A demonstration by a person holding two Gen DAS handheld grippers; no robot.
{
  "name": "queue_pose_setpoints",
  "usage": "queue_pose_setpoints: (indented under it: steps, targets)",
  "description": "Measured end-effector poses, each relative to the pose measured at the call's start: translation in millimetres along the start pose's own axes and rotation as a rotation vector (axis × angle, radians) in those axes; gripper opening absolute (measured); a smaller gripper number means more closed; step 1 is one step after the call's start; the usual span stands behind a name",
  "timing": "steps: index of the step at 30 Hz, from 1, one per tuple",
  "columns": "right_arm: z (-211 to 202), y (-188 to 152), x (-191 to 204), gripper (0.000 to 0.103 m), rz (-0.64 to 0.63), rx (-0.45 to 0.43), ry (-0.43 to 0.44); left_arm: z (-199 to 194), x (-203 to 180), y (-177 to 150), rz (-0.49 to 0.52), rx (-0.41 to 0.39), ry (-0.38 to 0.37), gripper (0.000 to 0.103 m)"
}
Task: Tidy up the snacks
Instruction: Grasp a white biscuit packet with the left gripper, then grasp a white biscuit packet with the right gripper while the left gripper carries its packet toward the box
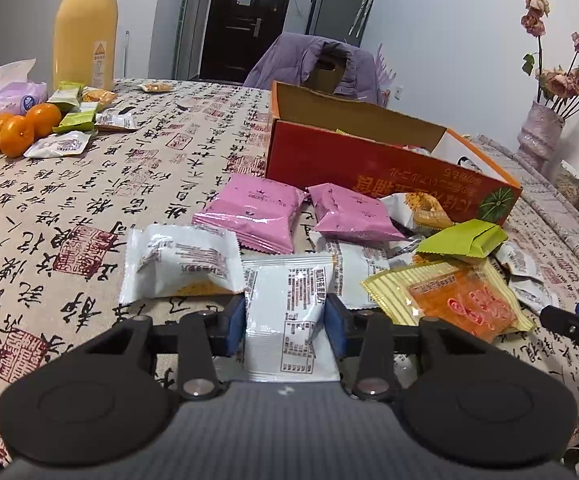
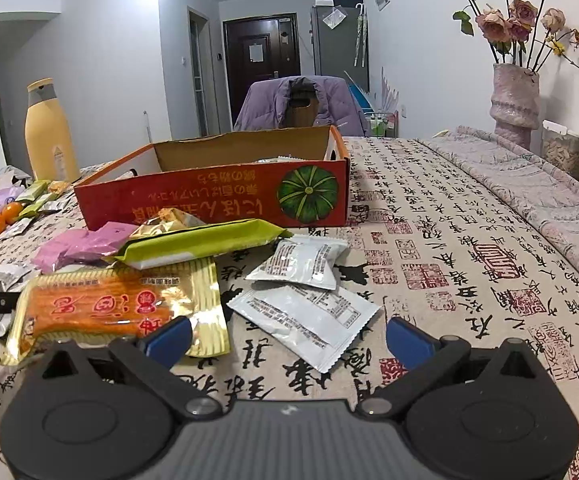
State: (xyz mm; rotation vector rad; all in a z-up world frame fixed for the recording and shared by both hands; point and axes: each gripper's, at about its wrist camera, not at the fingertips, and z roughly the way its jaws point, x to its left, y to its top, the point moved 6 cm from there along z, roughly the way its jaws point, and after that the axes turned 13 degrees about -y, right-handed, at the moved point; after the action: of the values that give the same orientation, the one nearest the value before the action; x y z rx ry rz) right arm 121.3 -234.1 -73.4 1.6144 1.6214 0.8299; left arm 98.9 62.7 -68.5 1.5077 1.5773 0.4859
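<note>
Your left gripper (image 1: 285, 322) pinches a white foil snack packet (image 1: 289, 304) at six o'clock; your right gripper (image 2: 289, 340) hangs spread and empty. A few packets lie in the red cardboard box (image 1: 369, 168) at one o'clock, but most remain scattered on the calligraphy-print tablecloth (image 1: 89, 220).

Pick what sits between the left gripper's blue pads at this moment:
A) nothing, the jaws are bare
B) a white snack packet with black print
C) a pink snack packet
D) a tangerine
B: in the left wrist view the left gripper has its blue pads pressed against both sides of the white snack packet, while the pink packets lie farther off near the orange box.
</note>
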Motion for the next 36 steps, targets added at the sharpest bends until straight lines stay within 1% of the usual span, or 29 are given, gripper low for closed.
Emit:
queue_pose_setpoints:
  steps: [2,8,12,17,20,23,24,27,29,31,32,35,36]
  targets:
    - [0,0,-1,0.103,0.003,-0.002,0.001,-5,-3,3,0.014,-0.023,0.002,0.042]
    - [2,3,-3,0.103,0.003,-0.007,-0.006,-28,-20,21,0.092,-0.126,0.005,0.042]
    - [8,7,-6,0.103,-0.007,-0.003,-0.022,-30,-27,32,0.111,-0.157,0.008,0.042]
    - [23,14,-7,0.103,-0.051,0.026,-0.035,-25,-29,33,0.112,-0.151,0.008,0.042]
    - [36,17,-4,0.103,-0.131,0.068,-0.049,-23,-29,31,0.111,-0.143,0.009,0.042]
    - [46,17,-4,0.103,-0.202,0.1,-0.007,-23,-26,31,0.108,-0.142,0.012,0.042]
    - [48,18,-4,0.103,-0.208,0.104,0.006,-22,-25,31,0.106,-0.141,0.012,0.042]
    - [58,22,-5,0.103,-0.215,0.123,0.062,-20,-25,31,0.101,-0.137,0.013,0.042]
    - [65,24,-8,0.103,-0.191,0.138,0.102,-18,-26,31,0.102,-0.133,0.009,0.042]
    - [68,26,-7,0.103,-0.196,0.133,0.111,-18,-27,30,0.105,-0.13,0.008,0.042]
    - [67,25,-7,0.102,-0.198,0.131,0.114,-17,-27,30,0.105,-0.129,0.008,0.042]
    - [61,23,-6,0.095,-0.203,0.111,0.128,-17,-25,31,0.103,-0.129,0.012,0.042]
    - [59,23,-6,0.09,-0.204,0.105,0.132,-17,-25,31,0.102,-0.128,0.013,0.042]
